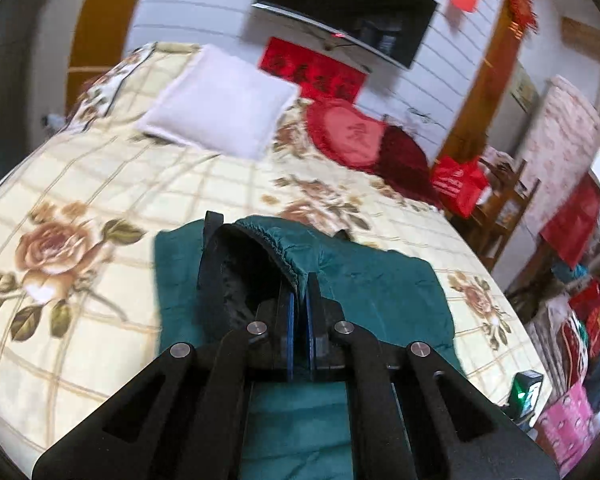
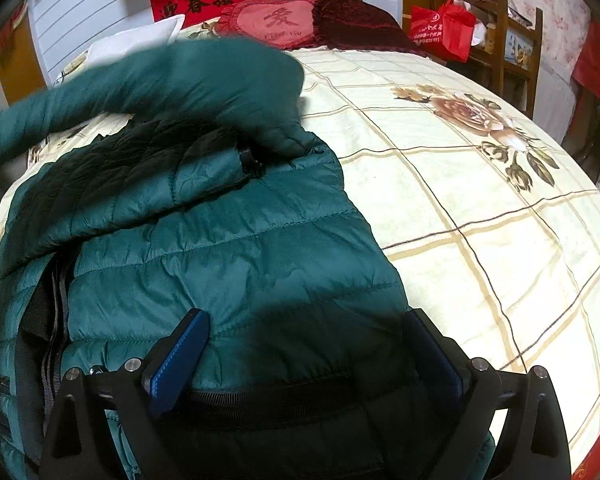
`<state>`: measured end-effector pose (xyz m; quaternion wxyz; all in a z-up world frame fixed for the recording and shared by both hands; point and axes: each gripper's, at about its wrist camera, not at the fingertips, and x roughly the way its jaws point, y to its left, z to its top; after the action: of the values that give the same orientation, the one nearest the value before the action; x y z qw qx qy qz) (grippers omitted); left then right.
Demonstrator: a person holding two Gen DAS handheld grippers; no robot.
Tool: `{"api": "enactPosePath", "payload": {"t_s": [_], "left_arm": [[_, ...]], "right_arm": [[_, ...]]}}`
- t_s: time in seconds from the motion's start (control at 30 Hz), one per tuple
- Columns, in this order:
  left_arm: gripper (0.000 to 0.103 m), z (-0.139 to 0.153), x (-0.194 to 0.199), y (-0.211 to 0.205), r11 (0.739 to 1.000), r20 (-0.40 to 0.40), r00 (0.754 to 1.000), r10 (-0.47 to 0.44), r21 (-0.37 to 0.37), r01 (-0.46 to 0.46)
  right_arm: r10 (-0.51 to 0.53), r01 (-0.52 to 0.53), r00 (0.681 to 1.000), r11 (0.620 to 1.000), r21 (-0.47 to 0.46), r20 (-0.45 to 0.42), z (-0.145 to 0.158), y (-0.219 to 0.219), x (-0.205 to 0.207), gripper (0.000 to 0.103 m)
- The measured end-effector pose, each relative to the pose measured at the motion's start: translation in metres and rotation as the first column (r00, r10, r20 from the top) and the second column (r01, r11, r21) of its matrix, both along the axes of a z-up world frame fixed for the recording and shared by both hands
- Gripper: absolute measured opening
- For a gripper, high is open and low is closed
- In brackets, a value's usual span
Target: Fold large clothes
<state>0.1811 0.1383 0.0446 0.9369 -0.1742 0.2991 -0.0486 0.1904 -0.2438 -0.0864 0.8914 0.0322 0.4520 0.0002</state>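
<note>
A teal quilted down jacket [image 2: 228,248] is spread on a bed, near its foot edge, on a cream bedspread [image 2: 480,208] printed with a brown grid and large roses. The sleeve [image 1: 284,248] of the jacket, with its elastic cuff and black lining, is gripped by the left claw [image 1: 299,300], whose blue pads are closed on the fabric; in the right wrist view this sleeve is seen blurred above the jacket. The right claw [image 2: 304,344] is held wide open over the hem of the jacket, and nothing is pressed between its pads. At the head edge of the bed a white pillow [image 1: 220,100], a red heart-shaped cushion [image 1: 348,136] and a dark red cushion [image 1: 404,160] are laid. On the white panelled wall a black television [image 1: 352,8] and a red banner [image 1: 316,70] are fixed. A red bag [image 2: 444,28] is seen on a wooden chair [image 2: 516,40] beside the bed.
</note>
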Motion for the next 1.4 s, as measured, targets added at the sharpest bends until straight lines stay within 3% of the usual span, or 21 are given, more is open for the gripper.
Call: {"api": "enactPosePath", "payload": {"t_s": [0.27,0.4,0.5,0.57,0.63,0.7,0.73,0.9,0.97,1.03,1.07,1.13,1.23,1.3,1.37,1.4], "left_arm": [[0.005,-0.071,-0.007,0.011,1.000,-0.184,0.983,0.010,0.024,-0.006],[0.005,-0.060,-0.028,0.019,0.998,-0.116,0.991,0.065,0.006,-0.065],[0.005,-0.037,-0.039,0.025,0.981,-0.021,0.981,0.191,0.039,-0.190],[0.005,-0.029,-0.028,0.014,0.975,-0.019,0.977,0.212,0.068,-0.210],[0.005,-0.030,-0.012,-0.004,0.978,-0.027,0.983,0.180,0.110,-0.176],[0.005,-0.038,0.005,-0.025,0.972,-0.037,0.986,0.163,0.180,-0.154],[0.005,-0.046,0.014,-0.034,0.963,-0.060,0.983,0.174,0.217,-0.157],[0.005,-0.096,0.045,-0.049,0.941,-0.196,0.957,0.213,0.304,-0.147],[0.005,-0.114,0.044,-0.043,0.936,-0.226,0.944,0.242,0.309,-0.167],[0.005,-0.129,0.039,-0.047,0.918,-0.212,0.945,0.250,0.362,-0.162],[0.005,-0.134,0.035,-0.052,0.901,-0.193,0.949,0.251,0.404,-0.156],[0.005,-0.135,0.032,-0.055,0.893,-0.178,0.949,0.260,0.419,-0.166],[0.005,-0.136,0.033,-0.053,0.893,-0.182,0.946,0.268,0.415,-0.174],[0.005,-0.135,0.032,-0.052,0.895,-0.180,0.946,0.269,0.410,-0.176],[0.005,-0.134,0.032,-0.048,0.903,-0.180,0.946,0.268,0.388,-0.182],[0.005,-0.134,0.032,-0.046,0.908,-0.181,0.947,0.265,0.376,-0.183]], "right_arm": [[0.006,-0.006,1.000,0.999,0.033,0.006,0.000,-0.005,-0.001,0.099],[-0.009,0.001,0.998,0.990,0.139,0.055,0.009,-0.022,-0.009,0.098],[-0.063,0.029,0.987,0.975,0.219,0.149,0.030,-0.038,-0.020,0.095],[-0.073,0.007,0.953,0.975,0.221,0.295,0.054,-0.044,-0.024,0.093],[-0.037,-0.048,0.926,0.976,0.214,0.376,0.072,-0.042,-0.014,0.081],[0.075,-0.132,0.933,0.981,0.141,0.352,0.087,-0.025,0.015,0.040],[0.127,-0.177,0.932,0.977,0.119,0.339,0.093,-0.017,0.030,0.038],[0.313,-0.339,0.916,0.938,0.067,0.252,0.090,0.022,0.092,0.037],[0.369,-0.383,0.911,0.922,0.047,0.184,0.071,0.036,0.108,0.037],[0.379,-0.379,0.924,0.925,0.006,0.050,0.037,0.037,0.125,0.037],[0.390,-0.389,0.921,0.920,0.037,0.006,0.022,0.033,0.128,0.038],[0.407,-0.411,0.911,0.907,0.090,0.059,0.014,0.019,0.124,0.038],[0.424,-0.422,0.905,0.896,0.137,0.013,0.022,0.008,0.130,0.037],[0.397,-0.405,0.914,0.904,0.140,0.082,0.044,0.000,0.134,0.037],[0.311,-0.336,0.928,0.937,0.098,0.206,0.075,-0.007,0.138,0.038],[0.284,-0.312,0.932,0.945,0.098,0.224,0.081,-0.006,0.144,0.038]]}}
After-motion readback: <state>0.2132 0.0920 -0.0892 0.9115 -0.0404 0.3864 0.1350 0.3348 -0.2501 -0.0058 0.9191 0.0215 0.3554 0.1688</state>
